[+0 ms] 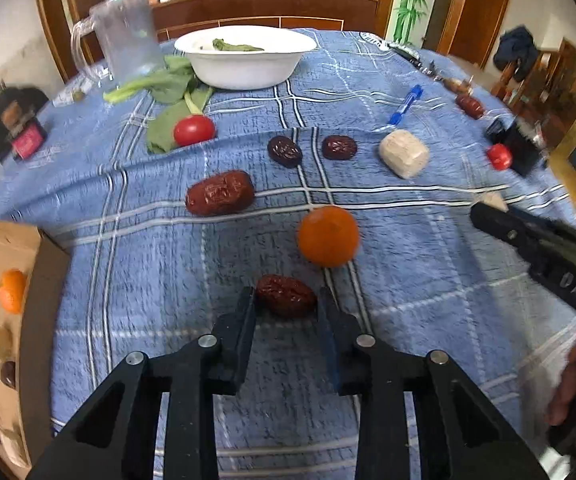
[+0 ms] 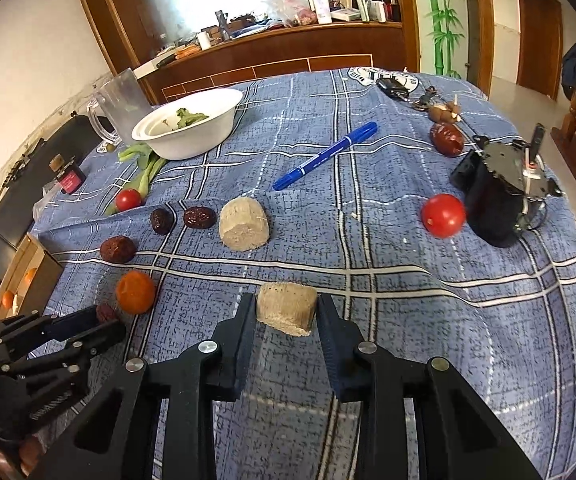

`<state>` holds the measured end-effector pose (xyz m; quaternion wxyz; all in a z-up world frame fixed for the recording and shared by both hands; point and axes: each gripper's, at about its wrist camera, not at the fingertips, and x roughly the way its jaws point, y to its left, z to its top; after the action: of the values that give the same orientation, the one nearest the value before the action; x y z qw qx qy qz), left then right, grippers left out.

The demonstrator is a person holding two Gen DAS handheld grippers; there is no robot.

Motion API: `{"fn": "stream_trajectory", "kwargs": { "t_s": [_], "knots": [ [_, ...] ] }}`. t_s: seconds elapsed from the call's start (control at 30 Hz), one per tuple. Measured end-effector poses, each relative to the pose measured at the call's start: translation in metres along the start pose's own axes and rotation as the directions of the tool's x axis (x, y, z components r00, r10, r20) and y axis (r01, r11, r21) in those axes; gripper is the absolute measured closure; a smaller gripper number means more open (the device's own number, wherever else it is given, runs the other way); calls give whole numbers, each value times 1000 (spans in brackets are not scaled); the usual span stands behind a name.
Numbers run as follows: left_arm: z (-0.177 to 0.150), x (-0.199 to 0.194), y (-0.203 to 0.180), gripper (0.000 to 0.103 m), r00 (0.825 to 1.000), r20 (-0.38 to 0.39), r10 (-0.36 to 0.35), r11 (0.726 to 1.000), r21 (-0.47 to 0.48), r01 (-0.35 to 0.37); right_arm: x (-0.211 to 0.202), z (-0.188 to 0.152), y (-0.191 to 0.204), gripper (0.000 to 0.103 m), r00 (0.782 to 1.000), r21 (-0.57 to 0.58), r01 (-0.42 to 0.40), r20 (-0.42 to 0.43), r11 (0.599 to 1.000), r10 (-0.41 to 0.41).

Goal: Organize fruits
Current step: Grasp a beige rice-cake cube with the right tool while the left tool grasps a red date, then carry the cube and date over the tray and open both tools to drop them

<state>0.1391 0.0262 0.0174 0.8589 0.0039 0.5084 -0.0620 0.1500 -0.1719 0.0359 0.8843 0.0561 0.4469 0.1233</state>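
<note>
Between L tongs [image 1: 286, 300] tips: red date [image 1: 285, 295], gripped; R tongs [image 2: 286, 307] clamp beige block [image 2: 286, 308].

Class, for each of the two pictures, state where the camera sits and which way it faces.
Left wrist: sits on the left claw, faces forward across the blue tablecloth at a red date between its fingers; right claw shows.
Right wrist: sits on the right claw, faces a beige block between its fingers; left claw shows.
Shared: orange, white bowl.

Left gripper [image 1: 286, 300] and right gripper [image 2: 286, 306] jaws apparently part-closed, low.
</note>
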Motion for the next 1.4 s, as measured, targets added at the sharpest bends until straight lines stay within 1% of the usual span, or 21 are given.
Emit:
{"fn": "stream_trajectory", "kwargs": {
  "t_s": [0.03, 0.23, 0.4, 0.57, 0.7, 0.8, 0.9, 1.07, 1.2, 1.4],
  "knots": [
    [-2, -5, 2, 74, 1000, 10, -13, 1000, -7, 13, -4, -1, 2, 70, 1000, -7, 5, 6, 1000, -5],
    [-22, -35, 2, 74, 998, 38, -42, 999, 23, 41, -32, -14, 17, 70, 999, -52, 31, 43, 998, -29],
    [-47, -52, 2, 74, 999, 39, -34, 998, 55, 31, -55, -33, 31, 70, 998, -80, 44, 51, 996, -40],
    [-67, -66, 17, 74, 997, 31, -74, 997, 7, 74, -67, -61, 45, 70, 998, -94, 57, 21, 994, -55],
    [-78, -80, 30, 74, 996, 45, -75, 997, -14, 76, -69, -82, 60, 70, 998, -97, 52, -12, 994, -53],
    [-83, -92, 42, 74, 996, 64, -69, 997, -21, 70, -69, -91, 74, 70, 999, -90, 43, -29, 995, -45],
    [-87, -102, 56, 74, 995, 81, -59, 998, -34, 62, -67, -92, 93, 70, 999, -101, 27, -38, 995, -31],
    [-95, -118, 86, 74, 993, 110, -38, 996, -74, 47, -65, -87, 130, 70, 1000, -149, 4, -29, 989, -8],
    [-101, -130, 116, 74, 992, 126, -15, 992, -120, 30, -61, -81, 165, 70, 999, -193, -29, -27, 981, 24],
    [-112, -146, 164, 74, 988, 147, 37, 979, -201, -7, -50, -71, 215, 70, 996, -250, -90, -43, 964, 82]
  ]
}}
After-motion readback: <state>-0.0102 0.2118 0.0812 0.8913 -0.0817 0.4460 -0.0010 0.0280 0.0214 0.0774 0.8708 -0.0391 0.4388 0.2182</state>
